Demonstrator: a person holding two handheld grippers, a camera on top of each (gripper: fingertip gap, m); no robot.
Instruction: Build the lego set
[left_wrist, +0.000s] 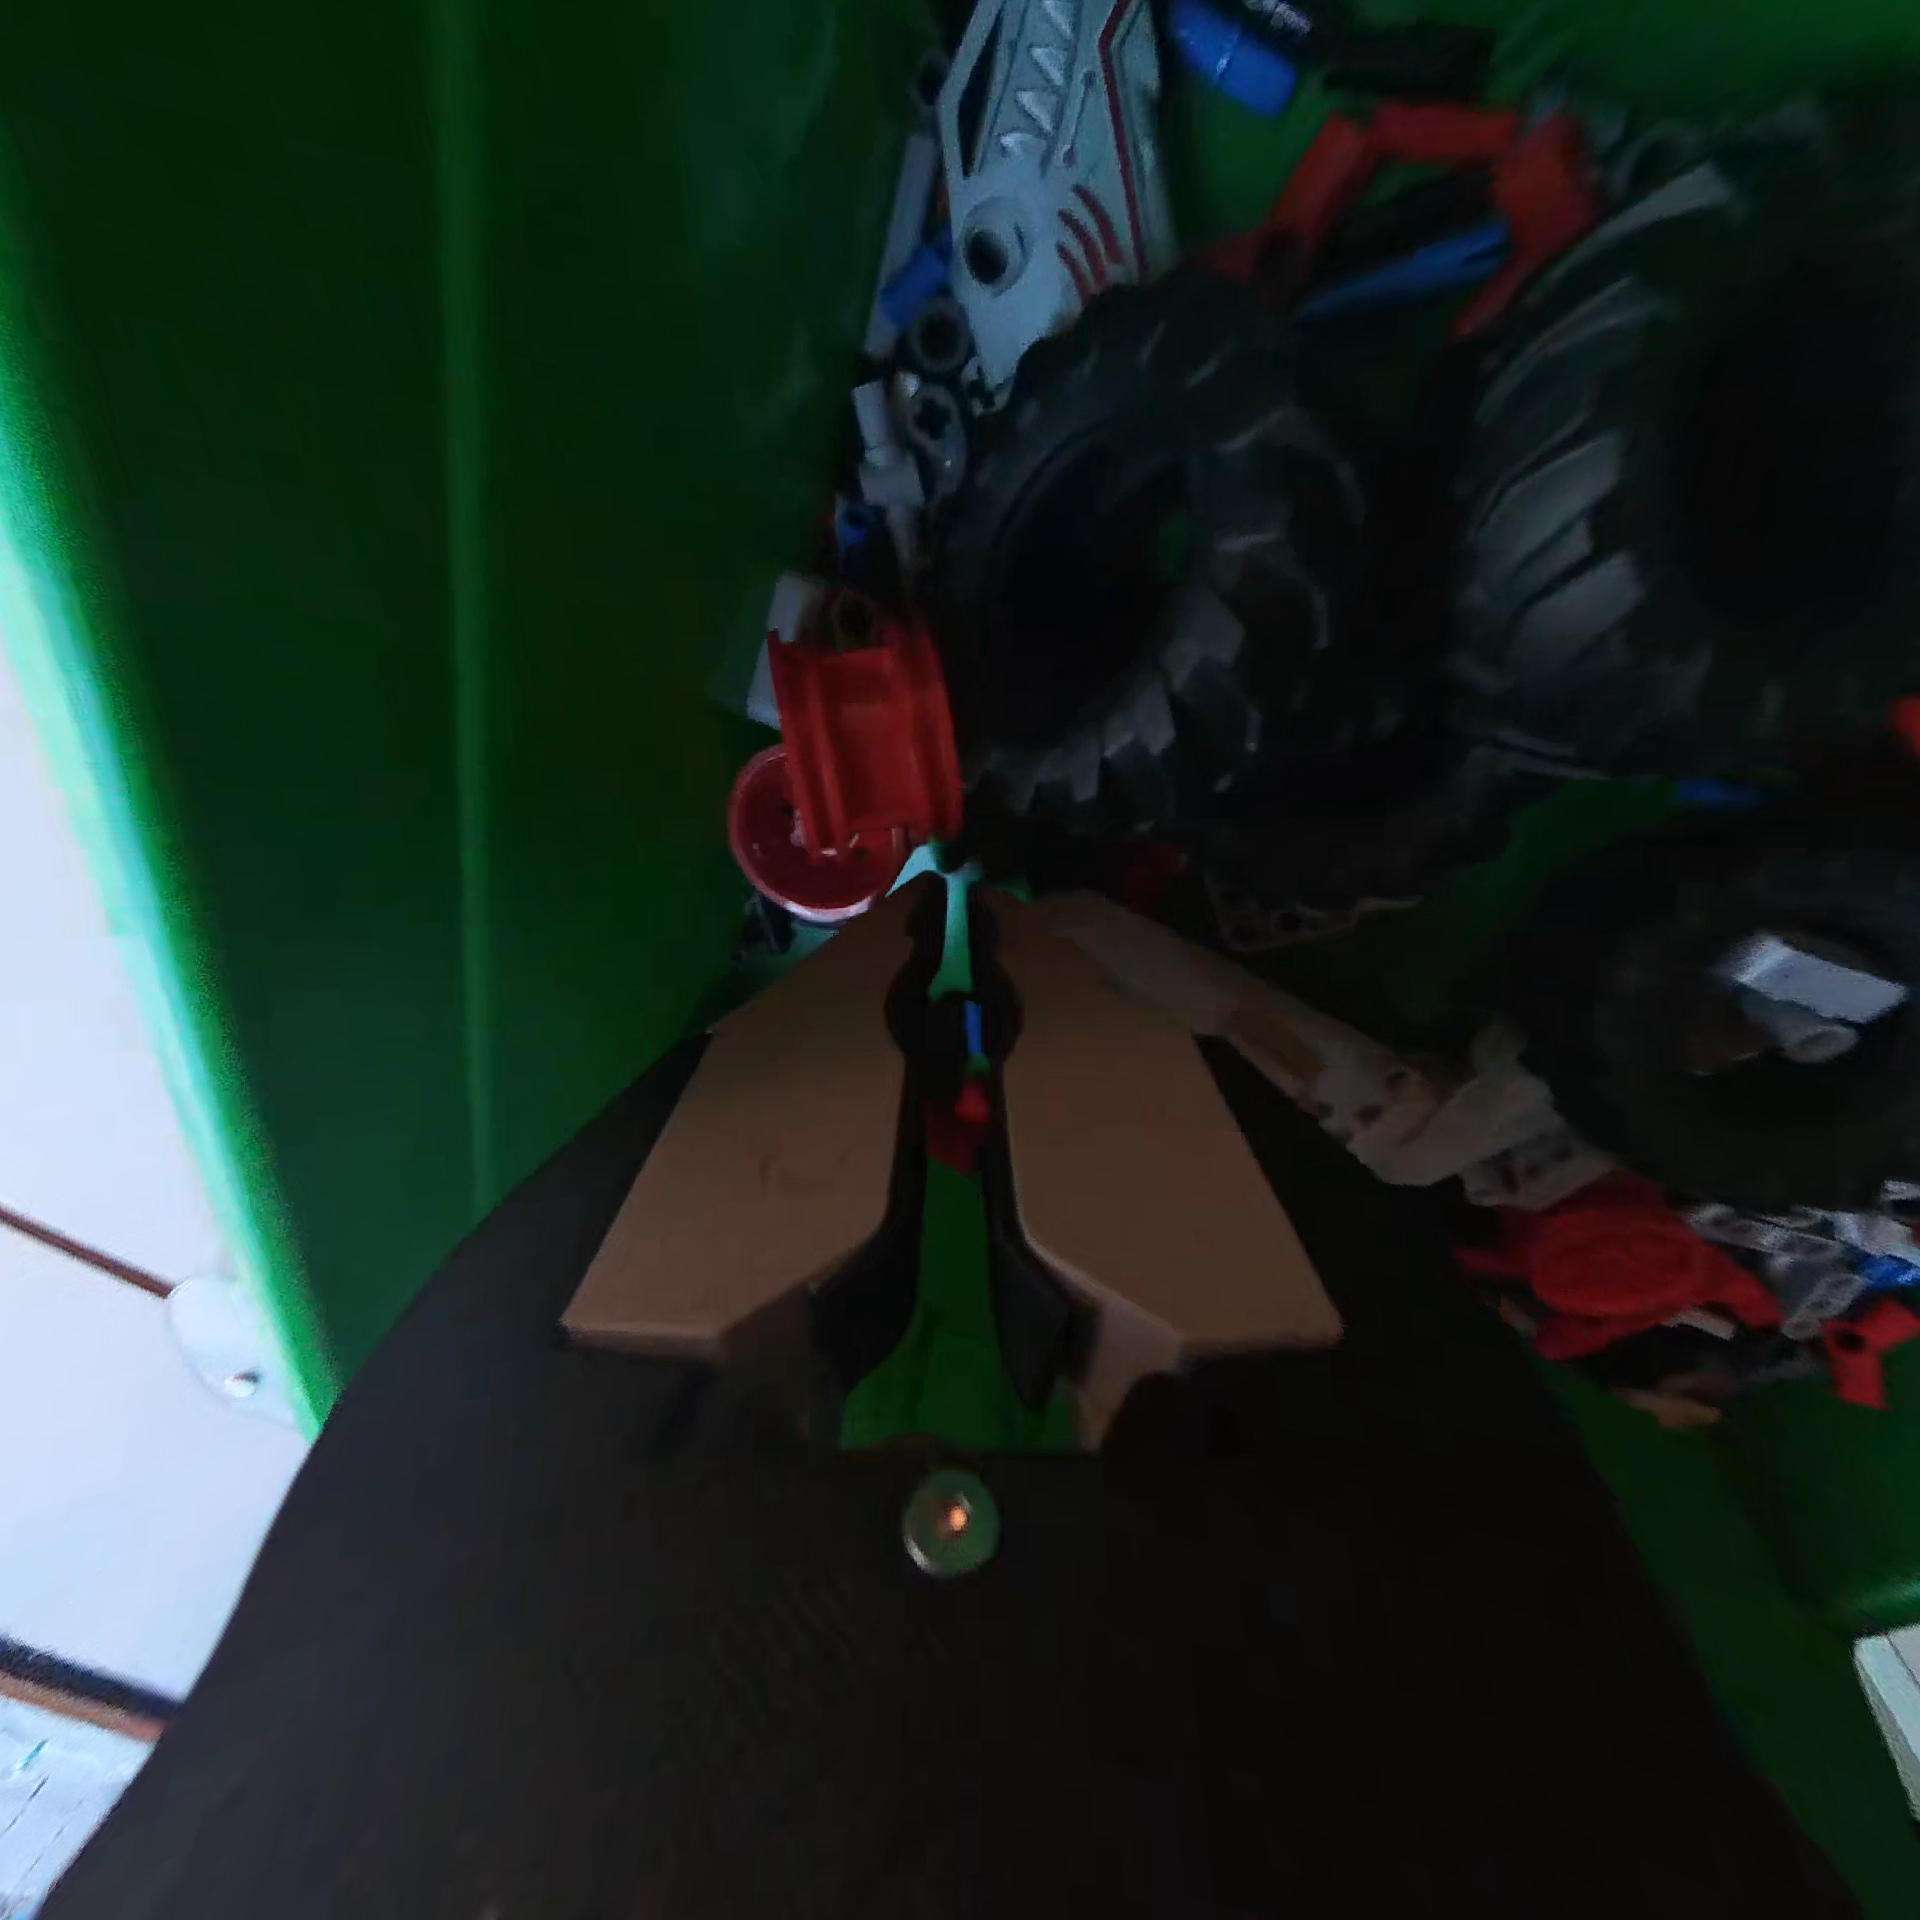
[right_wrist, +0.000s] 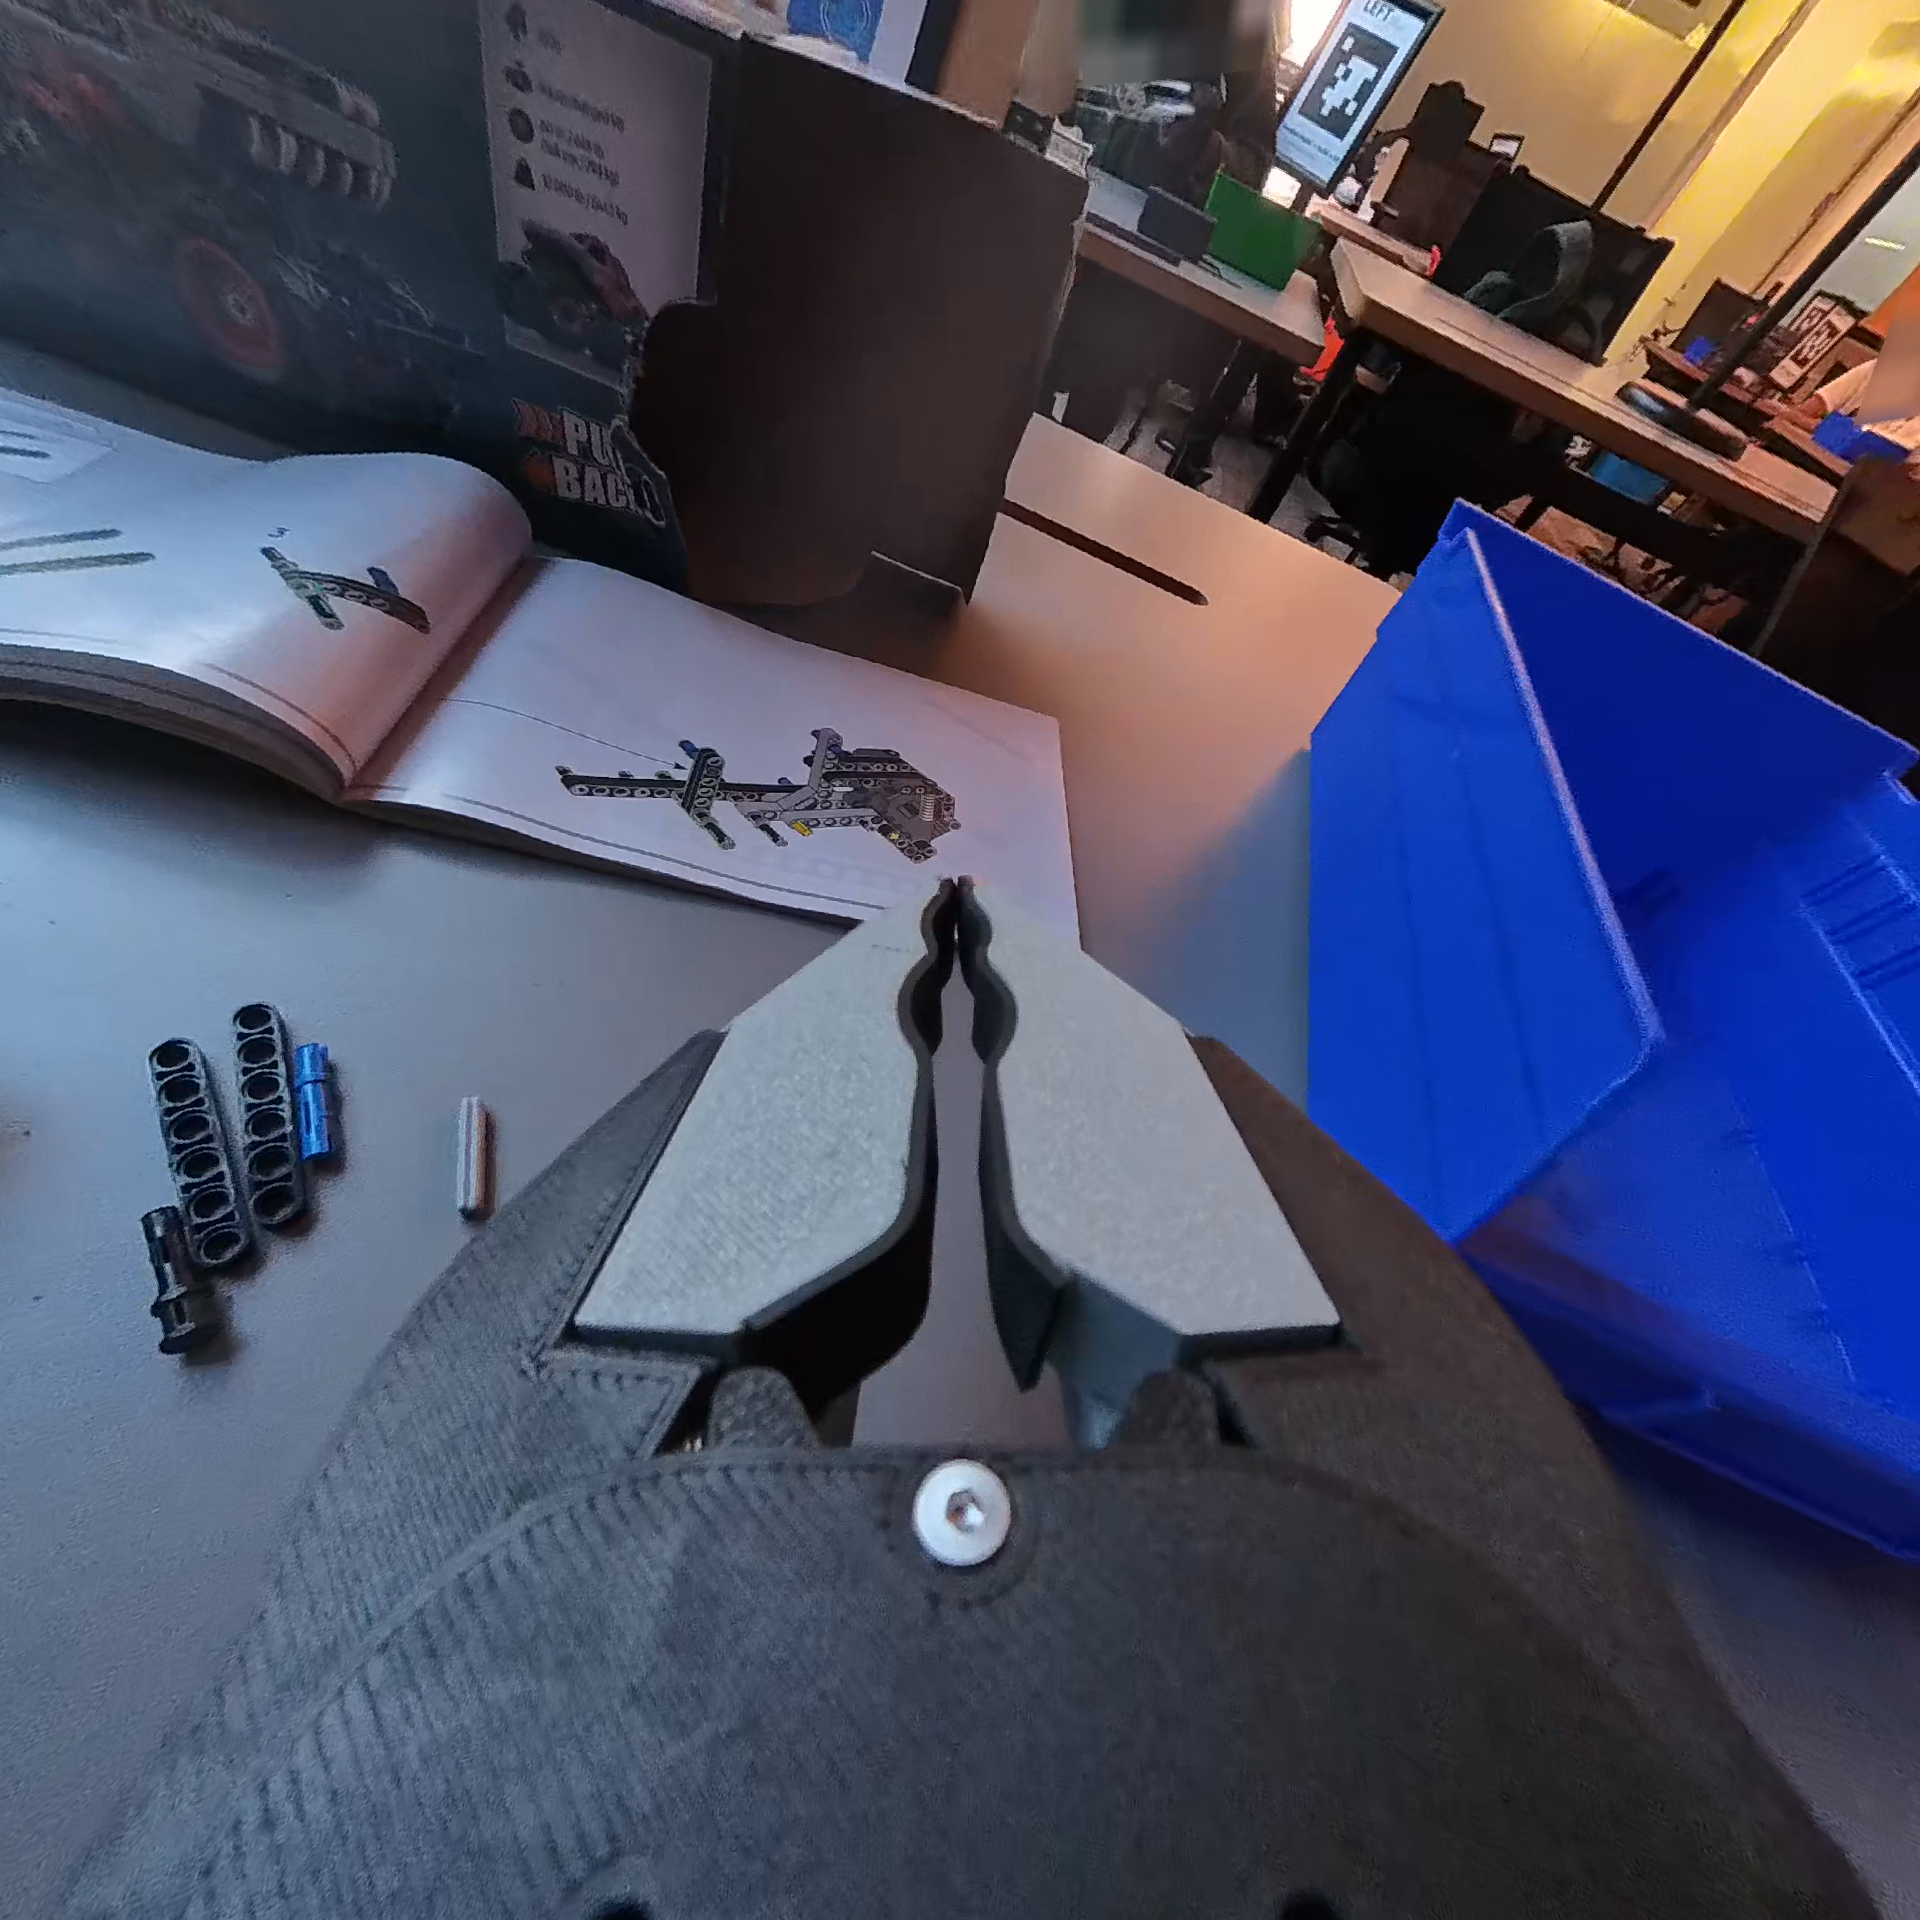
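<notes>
In the left wrist view my left gripper (left_wrist: 956, 896) reaches into a green bin (left_wrist: 395, 623) full of loose Lego parts. Its fingers are almost together, with a thin gap. Pale green, blue and red bits show in the gap; I cannot tell if anything is held. Just past the tips lie a red wheel hub (left_wrist: 864, 740) and a big black tyre (left_wrist: 1153, 561). In the right wrist view my right gripper (right_wrist: 951, 885) is shut and empty above the table. To its left lie two black beams (right_wrist: 197, 1148), a blue pin (right_wrist: 315, 1112), a grey axle (right_wrist: 474, 1155) and a black connector (right_wrist: 175, 1283).
The open instruction booklet (right_wrist: 623, 727) lies ahead of the right gripper, with the set's box (right_wrist: 312, 208) behind it. A blue bin (right_wrist: 1558, 935) stands close on the right. The green bin also holds a grey toothed panel (left_wrist: 1049, 177), more tyres (left_wrist: 1621, 499) and red parts (left_wrist: 1621, 1273). The gap from one gripper's tips to the other's is roughly 65 cm. The grey axle (right_wrist: 474, 1155) is about 10 cm from my right fingertips and 60 cm from my left. Measured from the fingertips, the blue pin (right_wrist: 315, 1112) is 12 cm or so from the right gripper and 55 cm from the left. The black connector (right_wrist: 175, 1283) lies some 15 cm from my right tips, 55 cm from my left tips.
</notes>
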